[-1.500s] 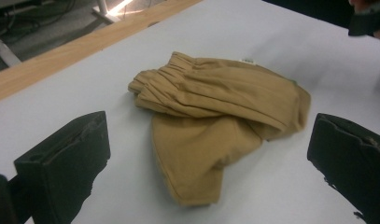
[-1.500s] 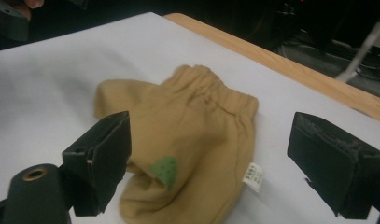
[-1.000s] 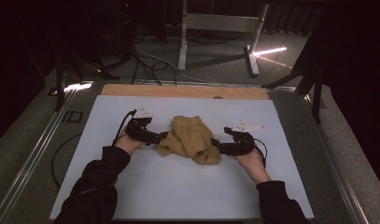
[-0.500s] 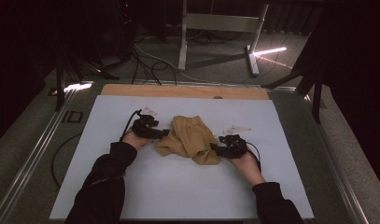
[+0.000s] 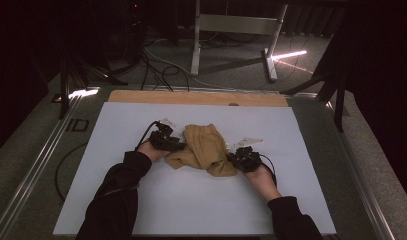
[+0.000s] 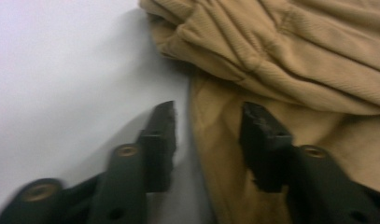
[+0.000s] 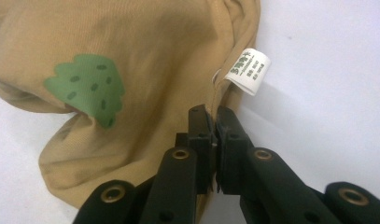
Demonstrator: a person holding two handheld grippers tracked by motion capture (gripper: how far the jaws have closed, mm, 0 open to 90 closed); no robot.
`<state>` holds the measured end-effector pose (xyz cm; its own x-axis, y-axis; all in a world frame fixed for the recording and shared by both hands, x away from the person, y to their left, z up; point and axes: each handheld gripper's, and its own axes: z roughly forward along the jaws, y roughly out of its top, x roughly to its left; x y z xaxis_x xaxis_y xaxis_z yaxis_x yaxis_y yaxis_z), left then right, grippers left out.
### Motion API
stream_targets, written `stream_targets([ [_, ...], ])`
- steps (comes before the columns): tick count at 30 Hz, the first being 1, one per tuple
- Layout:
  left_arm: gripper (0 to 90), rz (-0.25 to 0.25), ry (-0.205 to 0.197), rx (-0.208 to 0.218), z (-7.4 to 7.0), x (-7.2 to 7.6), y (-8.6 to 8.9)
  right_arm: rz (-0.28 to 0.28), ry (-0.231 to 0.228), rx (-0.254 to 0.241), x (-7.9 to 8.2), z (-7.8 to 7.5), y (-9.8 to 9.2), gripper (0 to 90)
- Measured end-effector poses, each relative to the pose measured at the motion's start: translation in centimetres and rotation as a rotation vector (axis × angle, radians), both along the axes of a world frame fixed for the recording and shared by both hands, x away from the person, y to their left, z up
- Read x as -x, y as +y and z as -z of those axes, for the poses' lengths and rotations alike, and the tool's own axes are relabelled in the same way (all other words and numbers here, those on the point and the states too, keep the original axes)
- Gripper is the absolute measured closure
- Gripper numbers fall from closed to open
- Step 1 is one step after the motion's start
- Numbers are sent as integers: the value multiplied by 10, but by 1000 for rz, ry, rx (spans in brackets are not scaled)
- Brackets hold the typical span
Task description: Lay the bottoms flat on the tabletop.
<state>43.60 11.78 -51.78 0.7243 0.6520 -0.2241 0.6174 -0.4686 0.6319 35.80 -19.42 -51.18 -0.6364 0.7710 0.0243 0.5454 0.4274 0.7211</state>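
Observation:
A crumpled tan garment (image 5: pixel 206 147) lies in the middle of the white table sheet (image 5: pixel 191 200). My left gripper (image 5: pixel 177 146) is at its left edge; in the left gripper view its jaws (image 6: pixel 208 123) straddle the cloth's (image 6: pixel 281 56) edge with a gap, one on the sheet and one on the fabric. They have just been closing. My right gripper (image 5: pixel 233 159) is at the garment's right lower corner. In the right gripper view it (image 7: pixel 214 119) is shut on the hem of the garment (image 7: pixel 155 56), just below a white label (image 7: pixel 248 71). A green print (image 7: pixel 87 86) shows on the cloth.
A wooden strip (image 5: pixel 196 97) runs along the sheet's far edge. Metal rails (image 5: pixel 36 160) border the table on the left. Beyond the table stand a metal frame (image 5: pixel 231 22) and loose cables (image 5: pixel 161 65) on the dark floor.
Both hands have come in and down onto the garment's two sides. The right jaws have closed on the hem; the left jaws have narrowed around the cloth's edge.

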Motion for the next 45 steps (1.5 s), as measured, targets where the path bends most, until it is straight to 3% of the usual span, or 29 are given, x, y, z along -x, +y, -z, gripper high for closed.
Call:
stream_targets([
  [2, 725, 4, 11, 19, 2, 1, -2, 4, 3, -4, -1, 0, -2, 869],
  [5, 862, 19, 0, 4, 1, 3, -6, 15, 3, -22, -1, -1, -5, 870],
  [12, 886, 12, -46, -1, -9, 8, -5, 3, -16, -17, 1, -5, -9, 875],
  [13, 886, 4, -67, 2, -14, 10, -1, 6, -17, -6, 1, -6, -9, 876],
  [26, 887, -60, -152, 22, -47, 36, 33, 37, -39, -22, 11, -17, -33, 879],
  [32, 887, -96, -187, 34, -63, 55, 53, 52, -41, -16, 20, -21, -48, 879],
  [39, 886, -81, -237, 54, -77, 91, 64, 38, -55, -15, 31, -27, -57, 879],
  [43, 886, -85, -233, 65, -75, 114, 73, 17, -65, -4, 38, -30, -62, 879],
  [45, 886, -82, -225, 70, -71, 125, 74, 12, -45, -22, 42, -30, -66, 879],
])
